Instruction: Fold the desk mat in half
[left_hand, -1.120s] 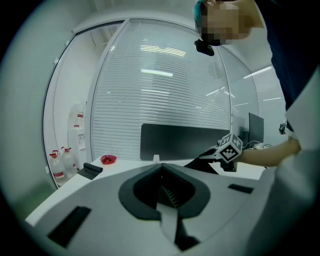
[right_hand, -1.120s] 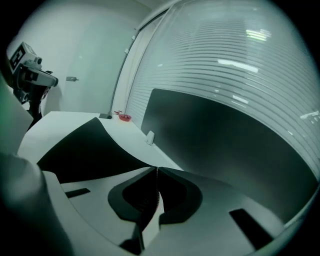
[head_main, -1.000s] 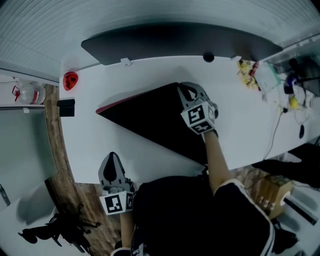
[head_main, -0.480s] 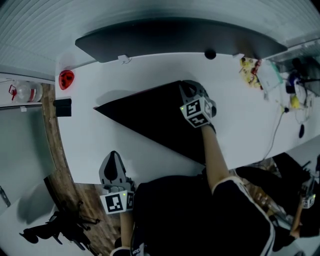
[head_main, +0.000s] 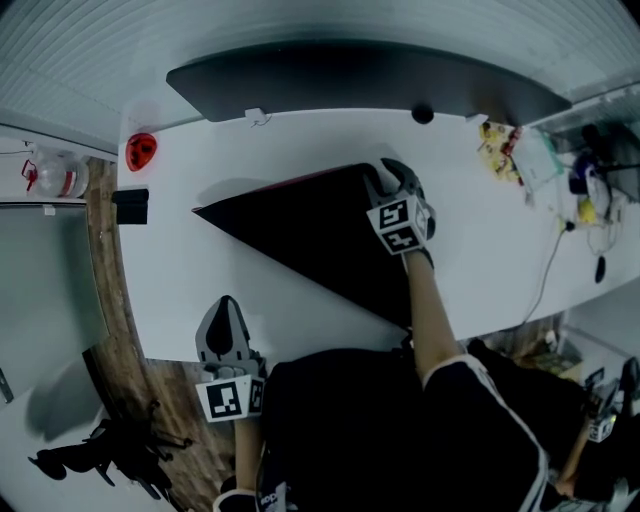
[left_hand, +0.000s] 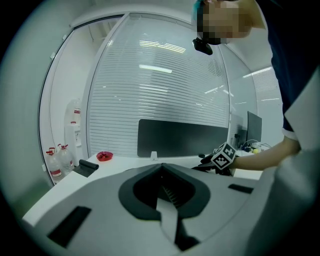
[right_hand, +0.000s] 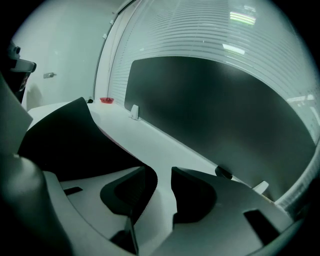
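- Bottom centre of the head view: dark-clothed torso (head_main: 380, 430), with wood floor (head_main: 125, 340) at lower left.
- Lower left, at the near edge of the white bench (head_main: 180, 290): left gripper (head_main: 226, 306), pointing up-frame and well apart from the mat. Fingers together in its own view, nothing between them.
- Mid-frame: black mat (head_main: 300, 235), lying on the bench, folded over into a long wedge. Tip toward frame left, broad end running down-right to the near edge beside the bare forearm (head_main: 425, 310). Thin red edge along the wedge's upper side.
- At the mat's upper right corner: right gripper (head_main: 392, 180), low over the bench at the end of that forearm. Fingers apart, just opened. In its own view only bare bench in the gap, and the mat's edge just beside the finger at frame left, not clamped. Contact with the mat impossible to tell.
- Farther, along the bench's left edge: black block (head_main: 131, 207), then red dish (head_main: 141, 150). Bottles (head_main: 60, 178) off the bench at far left.
- Far edge of the bench: small white clip (head_main: 255, 118) and black knob (head_main: 422, 114), with a long dark panel (head_main: 360, 80) standing just behind.
- Upper right: clutter (head_main: 500, 148) of small things, and cables (head_main: 560, 250) trailing down-frame.
- Top of frame, beyond the panel: slatted wall (head_main: 300, 25).
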